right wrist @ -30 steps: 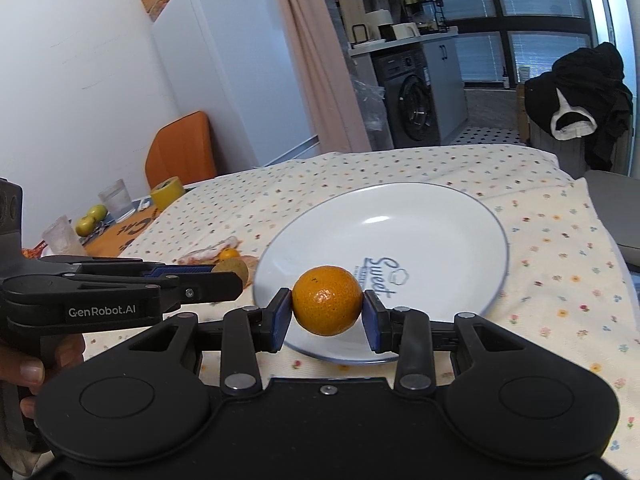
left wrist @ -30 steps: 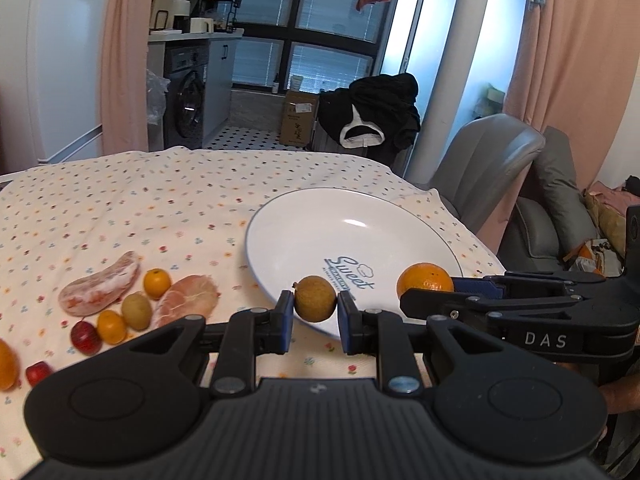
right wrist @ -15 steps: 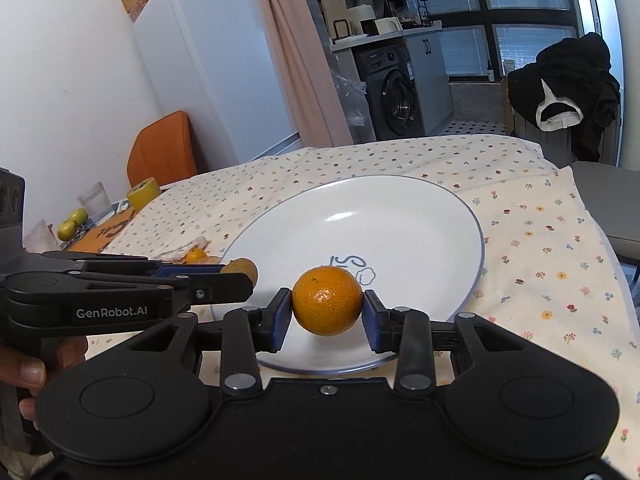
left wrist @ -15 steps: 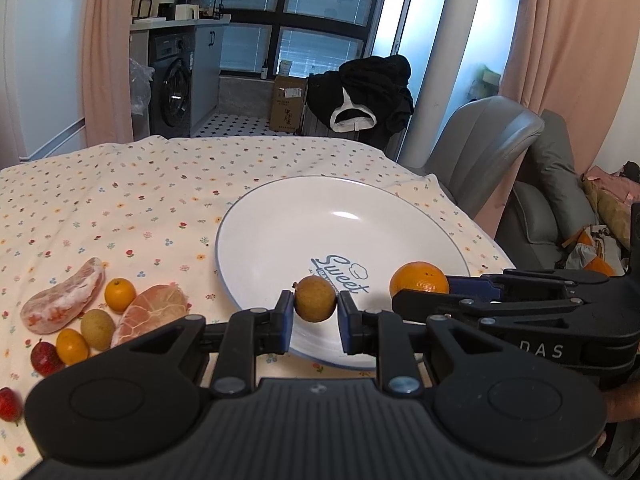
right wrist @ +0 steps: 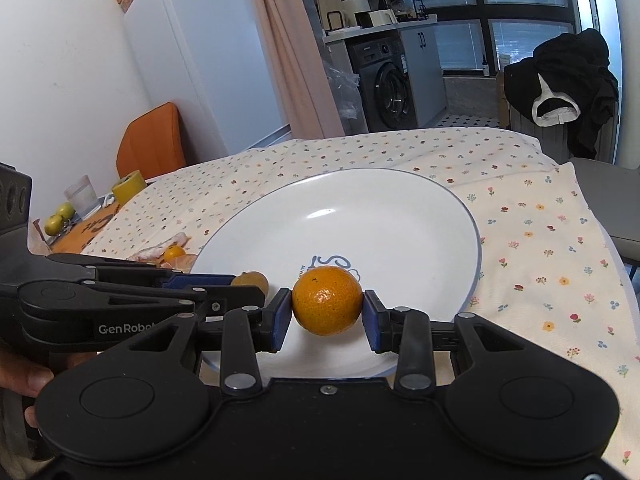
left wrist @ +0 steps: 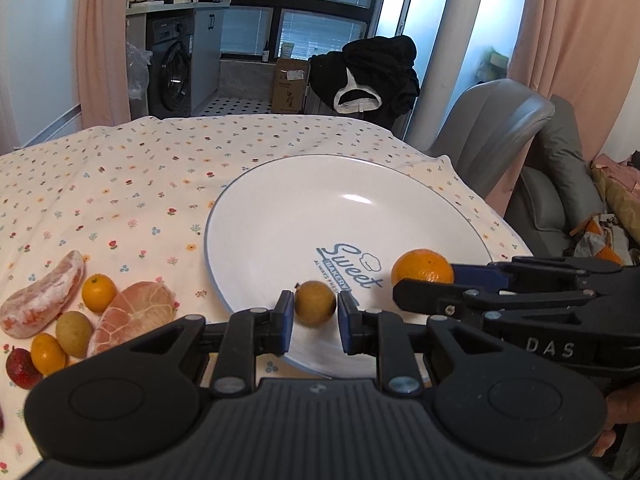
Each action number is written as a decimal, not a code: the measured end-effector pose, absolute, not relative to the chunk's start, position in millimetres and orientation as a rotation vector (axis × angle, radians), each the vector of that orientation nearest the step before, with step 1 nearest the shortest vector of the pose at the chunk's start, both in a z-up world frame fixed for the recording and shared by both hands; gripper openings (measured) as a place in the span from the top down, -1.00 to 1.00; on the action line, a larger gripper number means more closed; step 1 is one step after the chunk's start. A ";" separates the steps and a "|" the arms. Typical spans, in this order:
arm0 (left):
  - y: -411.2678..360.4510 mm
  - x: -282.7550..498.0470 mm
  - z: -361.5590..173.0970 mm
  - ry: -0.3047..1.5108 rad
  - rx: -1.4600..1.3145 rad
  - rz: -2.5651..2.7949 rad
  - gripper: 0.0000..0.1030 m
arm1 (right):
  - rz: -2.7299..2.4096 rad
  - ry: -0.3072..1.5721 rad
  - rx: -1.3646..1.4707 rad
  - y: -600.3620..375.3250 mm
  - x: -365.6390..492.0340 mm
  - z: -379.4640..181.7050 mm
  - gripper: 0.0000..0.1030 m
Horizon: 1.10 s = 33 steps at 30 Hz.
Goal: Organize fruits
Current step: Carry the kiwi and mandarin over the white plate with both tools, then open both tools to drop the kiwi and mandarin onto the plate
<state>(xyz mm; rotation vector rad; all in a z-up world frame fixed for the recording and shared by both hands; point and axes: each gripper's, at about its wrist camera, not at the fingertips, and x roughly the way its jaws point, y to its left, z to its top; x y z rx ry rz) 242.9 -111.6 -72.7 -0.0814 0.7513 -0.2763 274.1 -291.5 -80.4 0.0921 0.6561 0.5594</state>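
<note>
My left gripper [left wrist: 315, 322] is shut on a small brown round fruit [left wrist: 315, 309], held over the near rim of the white "Sweet Bakery" plate [left wrist: 340, 208]. My right gripper [right wrist: 327, 322] is shut on an orange [right wrist: 327, 301] above the same plate [right wrist: 360, 208]. In the left wrist view the right gripper [left wrist: 424, 280] reaches in from the right with the orange [left wrist: 422, 266]. In the right wrist view the left gripper [right wrist: 250, 286] comes in from the left, its fruit [right wrist: 250, 280] half hidden behind the near finger. Nothing lies on the plate itself.
Left of the plate on the flowered cloth lie two peeled pomelo pieces [left wrist: 44, 296] [left wrist: 136, 312], kumquats [left wrist: 99, 287], another brown fruit [left wrist: 74, 332] and a strawberry [left wrist: 22, 366]. A grey chair [left wrist: 500, 128] stands past the right edge. A glass [right wrist: 84, 200] and tape roll [right wrist: 128, 186] sit far left.
Both grippers have come closer over the plate's near rim, each still holding its fruit. The brown fruit now sits slightly lower between the left pads.
</note>
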 end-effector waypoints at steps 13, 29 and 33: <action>-95.7 226.1 -51.0 0.712 -0.128 -0.275 0.49 | 0.546 0.655 0.103 -285.9 269.8 -74.6 0.21; -34.5 184.3 -25.0 0.658 -0.222 -0.089 -0.73 | 0.529 0.575 0.160 -273.9 244.7 -47.8 -0.82; -19.9 172.4 -22.8 0.648 -0.245 -0.057 -0.81 | 0.534 0.560 0.156 -268.7 237.8 -42.8 -0.95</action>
